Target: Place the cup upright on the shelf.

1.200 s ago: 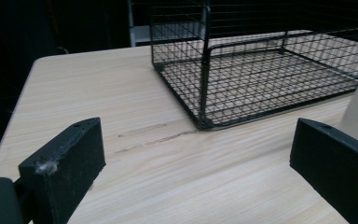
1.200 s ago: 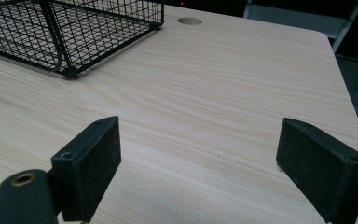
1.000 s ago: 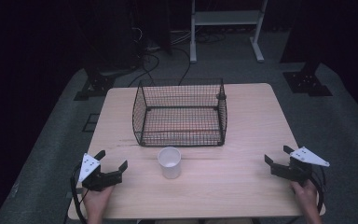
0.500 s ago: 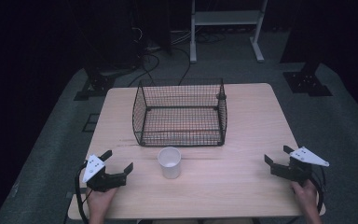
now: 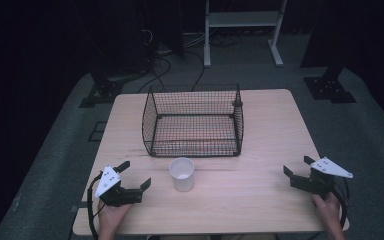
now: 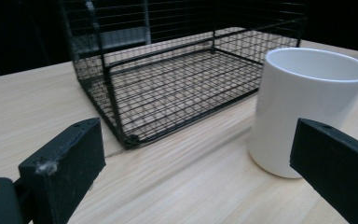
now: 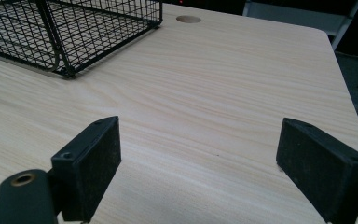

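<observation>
A white cup [image 5: 182, 173] stands upright near the table's front middle, just in front of a black wire basket [image 5: 193, 122]. My left gripper [image 5: 135, 175] rests at the front left, open, its jaws turned toward the cup a short way off. In the left gripper view the cup [image 6: 307, 109] rises ahead on the right, partly behind the right jaw, with the basket [image 6: 177, 74] beyond it and nothing between the jaws of my left gripper [image 6: 205, 172]. My right gripper [image 5: 298, 166] sits open at the front right; the right gripper view shows bare wood between the jaws of my right gripper [image 7: 214, 163].
The wooden table [image 5: 270, 120] has bare room right of the basket and along its front edge. A round hole [image 7: 188, 19] lies in the tabletop past the basket corner [image 7: 70, 32]. Beyond the table, a white stand [image 5: 242, 25] and cables sit on the dark floor.
My left gripper has shifted right and a little forward, turning its jaws toward the cup. The right gripper, cup and basket have stayed put.
</observation>
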`<state>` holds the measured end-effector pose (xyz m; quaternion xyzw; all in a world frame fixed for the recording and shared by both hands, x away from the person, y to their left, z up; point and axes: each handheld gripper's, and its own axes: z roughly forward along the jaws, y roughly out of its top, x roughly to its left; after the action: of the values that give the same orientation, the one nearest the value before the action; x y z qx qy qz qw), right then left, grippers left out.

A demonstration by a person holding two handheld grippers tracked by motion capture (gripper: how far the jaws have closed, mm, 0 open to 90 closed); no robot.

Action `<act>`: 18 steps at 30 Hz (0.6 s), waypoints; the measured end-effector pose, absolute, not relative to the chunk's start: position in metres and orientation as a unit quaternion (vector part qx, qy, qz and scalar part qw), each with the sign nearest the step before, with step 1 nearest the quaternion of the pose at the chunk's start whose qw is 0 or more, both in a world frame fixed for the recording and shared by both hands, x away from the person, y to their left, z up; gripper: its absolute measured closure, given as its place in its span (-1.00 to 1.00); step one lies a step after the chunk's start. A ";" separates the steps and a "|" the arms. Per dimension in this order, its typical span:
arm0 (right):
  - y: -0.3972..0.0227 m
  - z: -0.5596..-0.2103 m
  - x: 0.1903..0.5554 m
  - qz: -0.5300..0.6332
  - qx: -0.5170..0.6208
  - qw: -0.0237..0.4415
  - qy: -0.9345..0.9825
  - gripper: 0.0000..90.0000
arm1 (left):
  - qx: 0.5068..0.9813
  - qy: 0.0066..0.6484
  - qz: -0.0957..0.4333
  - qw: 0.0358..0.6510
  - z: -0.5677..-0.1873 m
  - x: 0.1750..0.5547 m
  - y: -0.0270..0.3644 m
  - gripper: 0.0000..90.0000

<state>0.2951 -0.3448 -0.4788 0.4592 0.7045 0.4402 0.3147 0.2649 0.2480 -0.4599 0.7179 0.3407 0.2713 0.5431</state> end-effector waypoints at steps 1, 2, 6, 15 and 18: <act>-0.345 -0.479 0.295 0.440 0.459 0.315 0.705 -0.71 | 0.719 0.336 0.272 0.544 -0.459 0.265 0.246 -0.95; -0.345 -0.479 0.295 0.440 0.459 0.315 0.705 -0.71 | 0.723 0.333 0.270 0.542 -0.459 0.264 0.245 -0.95; -0.345 -0.479 0.295 0.440 0.460 0.315 0.704 -0.71 | 0.733 0.322 0.268 0.536 -0.459 0.264 0.239 -0.97; -0.345 -0.479 0.295 0.439 0.461 0.314 0.704 -0.71 | 0.742 0.304 0.262 0.537 -0.458 0.263 0.231 -0.97; -0.345 -0.479 0.295 0.439 0.462 0.315 0.703 -0.71 | 0.745 0.299 0.258 0.538 -0.458 0.262 0.229 -0.97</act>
<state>0.2954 -0.3450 -0.4788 0.4617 0.7034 0.4395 0.3145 0.2622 0.2290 -0.4576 0.7448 0.2985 0.2580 0.5381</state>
